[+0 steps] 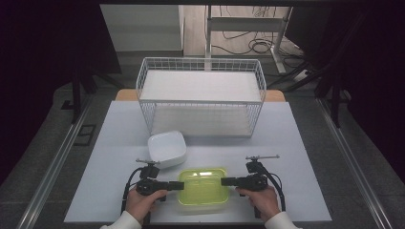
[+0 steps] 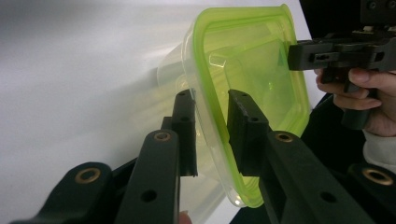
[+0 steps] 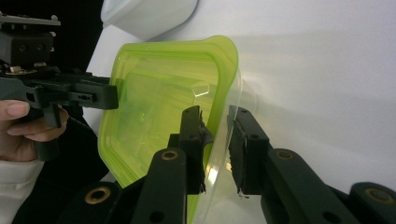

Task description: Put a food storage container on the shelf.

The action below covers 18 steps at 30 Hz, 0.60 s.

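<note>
While the white table (image 1: pixel 296 143) carries a tall wire basket (image 1: pixel 200 95) toward its far edge, the work sits at the near edge: a clear plastic container with a lime-green lid (image 1: pixel 203 186) lies about midway along that edge, its long axis running left to right between the two hands. A white square bowl (image 1: pixel 167 149) rests just beyond the container's far left corner, close to it, though I cannot tell whether they touch.

The left gripper (image 1: pixel 177 185) comes in level from the left and the right gripper (image 1: pixel 226 181) level from the right, each meeting one short end of the container, so neither hand is nearer than the other. In the left gripper view the jaws straddle the green rim (image 2: pixel 211 116), narrowed almost to it, with a slight gap at one pad still possible. In the right gripper view the jaws pinch the rim and clear wall (image 3: pixel 218 135), pads pressing.

Judging from this, a two-handed lift is being prepared; it turns on both ends rising evenly.
</note>
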Tool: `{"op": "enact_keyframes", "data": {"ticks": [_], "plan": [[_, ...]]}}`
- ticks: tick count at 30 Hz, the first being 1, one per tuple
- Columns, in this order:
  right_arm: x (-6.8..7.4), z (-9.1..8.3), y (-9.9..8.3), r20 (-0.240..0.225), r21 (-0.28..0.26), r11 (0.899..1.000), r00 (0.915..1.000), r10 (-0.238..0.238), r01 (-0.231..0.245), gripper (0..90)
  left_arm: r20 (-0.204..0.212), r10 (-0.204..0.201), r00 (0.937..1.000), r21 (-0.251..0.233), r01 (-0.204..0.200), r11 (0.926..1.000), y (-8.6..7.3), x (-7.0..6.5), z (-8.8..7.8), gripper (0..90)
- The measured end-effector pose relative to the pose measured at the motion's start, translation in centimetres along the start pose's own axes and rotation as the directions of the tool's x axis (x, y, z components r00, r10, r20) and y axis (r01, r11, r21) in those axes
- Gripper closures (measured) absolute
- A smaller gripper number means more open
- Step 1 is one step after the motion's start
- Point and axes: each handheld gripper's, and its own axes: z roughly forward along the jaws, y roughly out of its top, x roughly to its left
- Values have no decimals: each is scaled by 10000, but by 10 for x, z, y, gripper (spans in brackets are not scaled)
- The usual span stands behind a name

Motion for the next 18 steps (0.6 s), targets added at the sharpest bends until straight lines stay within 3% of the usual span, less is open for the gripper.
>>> {"op": "enact_keyframes", "data": {"ticks": [5, 18], "plan": [[4, -6, 0, -198, -277, 9991, 9993, -324, 319, 789, -13, 103, 9999, -339, -103, 9994, 0, -4, -6, 781], [14, -14, 2, -119, -676, 9911, 9932, -1155, 1145, 795, -23, 590, 9983, -664, -590, 9960, 0, -14, -15, 796]]}}
